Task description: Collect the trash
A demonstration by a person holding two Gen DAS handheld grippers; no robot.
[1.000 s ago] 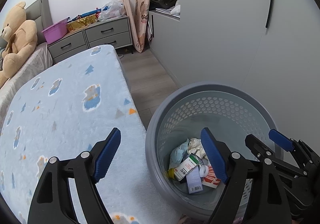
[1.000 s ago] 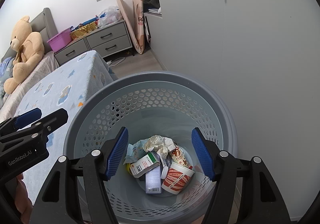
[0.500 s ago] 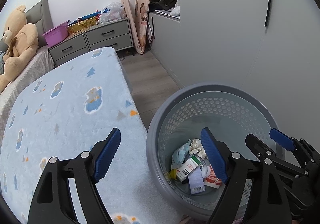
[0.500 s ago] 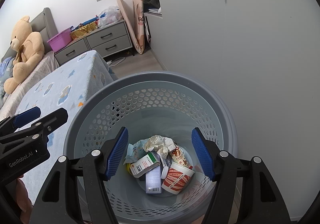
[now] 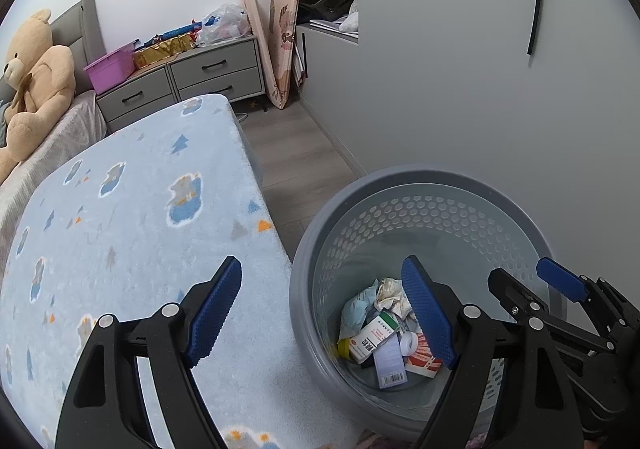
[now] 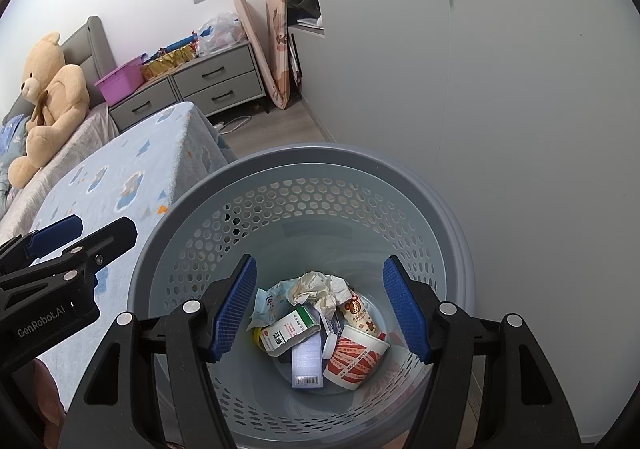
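A grey perforated basket [image 6: 320,161] stands on the floor between the bed and the wall; it also shows in the left wrist view [image 5: 424,177]. Inside lie crumpled paper [image 6: 320,287], a green-and-white box [image 6: 286,333], a red-and-white paper cup [image 6: 354,357] and other wrappers. My right gripper [image 6: 322,313] is open and empty, held above the basket's mouth. My left gripper [image 5: 324,313] is open and empty, over the bed's edge and the basket's left rim. The right gripper shows in the left wrist view [image 5: 560,285], and the left gripper in the right wrist view [image 6: 80,233].
A bed with a light blue patterned blanket [image 5: 120,217] lies left of the basket. A teddy bear [image 5: 36,77] sits at its head. Grey drawers [image 5: 216,69] with a purple bin and bags stand at the back. A grey wardrobe wall [image 5: 460,69] runs along the right.
The left gripper has drifted slightly back and right, so the bed and basket sit a little further off. The right gripper has not moved. Both stay open.
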